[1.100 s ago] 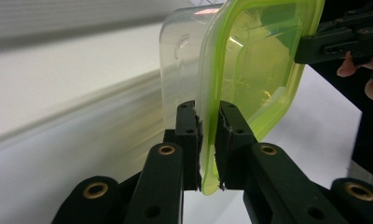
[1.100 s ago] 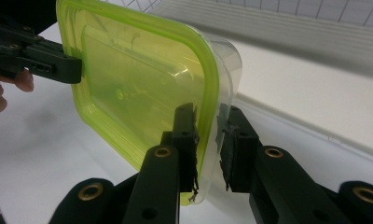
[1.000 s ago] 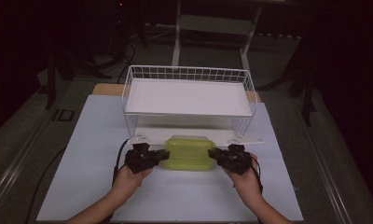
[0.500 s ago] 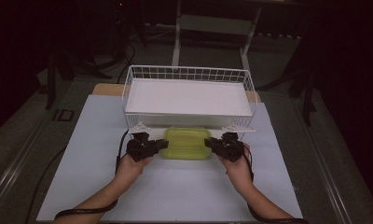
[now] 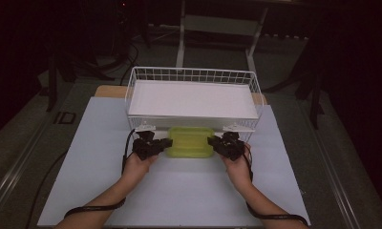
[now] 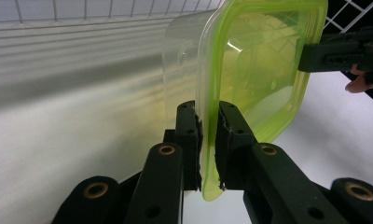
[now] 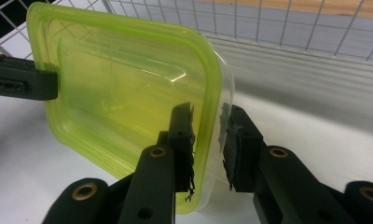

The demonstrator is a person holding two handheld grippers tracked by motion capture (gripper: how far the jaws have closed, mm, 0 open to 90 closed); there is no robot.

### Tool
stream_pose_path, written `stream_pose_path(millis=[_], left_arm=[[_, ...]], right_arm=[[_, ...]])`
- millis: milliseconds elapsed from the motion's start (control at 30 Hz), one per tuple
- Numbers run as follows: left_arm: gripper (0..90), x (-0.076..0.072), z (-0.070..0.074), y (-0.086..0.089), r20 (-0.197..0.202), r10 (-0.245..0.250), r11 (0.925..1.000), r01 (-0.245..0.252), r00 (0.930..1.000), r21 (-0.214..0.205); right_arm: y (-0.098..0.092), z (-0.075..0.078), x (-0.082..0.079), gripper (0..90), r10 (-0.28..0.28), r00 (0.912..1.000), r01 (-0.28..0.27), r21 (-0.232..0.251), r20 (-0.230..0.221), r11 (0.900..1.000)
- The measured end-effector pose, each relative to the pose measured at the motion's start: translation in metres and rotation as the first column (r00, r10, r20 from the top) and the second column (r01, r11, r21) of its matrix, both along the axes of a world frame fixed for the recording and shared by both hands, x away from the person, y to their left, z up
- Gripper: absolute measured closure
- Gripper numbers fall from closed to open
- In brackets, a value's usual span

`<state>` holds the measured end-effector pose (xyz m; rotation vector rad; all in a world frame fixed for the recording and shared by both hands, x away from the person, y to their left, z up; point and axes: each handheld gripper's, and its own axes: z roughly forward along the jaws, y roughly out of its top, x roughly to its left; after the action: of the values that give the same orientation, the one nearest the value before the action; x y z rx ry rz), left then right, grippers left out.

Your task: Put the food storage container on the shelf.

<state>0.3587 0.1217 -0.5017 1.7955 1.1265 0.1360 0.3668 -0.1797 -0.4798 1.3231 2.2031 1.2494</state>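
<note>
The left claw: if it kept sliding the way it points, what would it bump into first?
The left claw points sideways at the right claw. It already pinches the green lidded container, so that stands first in line; beyond it, probably the right claw gripping the opposite edge.

The container [image 5: 190, 141] is a clear plastic box with rounded corners and a translucent lime-green lid [image 6: 259, 65], rectangular and shallow. In the high view it sits level, its long side running across the white table [image 5: 179, 191], right in front of the white wire basket [image 5: 194, 76] and partly under the basket's near edge. It is held at its 2 short ends: the left gripper [image 6: 208, 140] pinches the lid's rim on one end, and the right gripper [image 7: 208, 140] straddles the rim on the other.
</note>
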Motion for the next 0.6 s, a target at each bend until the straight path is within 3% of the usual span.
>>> stream_pose_path(millis=[167,267,333,467,600], left_arm=[[80.8,0.0065,-0.0004,0.0007,-0.014,0.005,0.9998,-0.005,0.9999,-0.019],[80.8,0.0063,-0.0005,0.0002,-0.017,0.003,0.9998,-0.004,0.9998,-0.018],[80.9,0.0042,-0.0002,0.0004,-0.022,-0.008,0.9995,0.008,0.9997,-0.031],[80.7,0.0015,0.0009,-0.0016,-0.020,-0.005,1.0000,0.005,0.9998,-0.007],[79.7,0.0064,0.0005,-0.0026,-0.016,0.034,0.9994,-0.035,0.9993,-0.008]], right_arm=[[0.0016,-0.0008,0.0024,75.0,-0.010,0.9998,0.011,-0.011,0.017,0.9999],[-0.0002,-0.0009,0.0034,76.8,-0.033,0.9995,0.033,0.017,-0.001,0.9993],[-0.0003,-0.0009,0.0023,77.1,-0.026,0.9996,0.026,0.000,0.011,0.9997],[-0.0022,-0.0011,0.0008,77.0,-0.024,0.9997,0.024,0.005,0.005,0.9997],[0.0013,-0.0015,0.0021,76.8,-0.028,0.9994,0.028,-0.014,0.023,0.9995]])
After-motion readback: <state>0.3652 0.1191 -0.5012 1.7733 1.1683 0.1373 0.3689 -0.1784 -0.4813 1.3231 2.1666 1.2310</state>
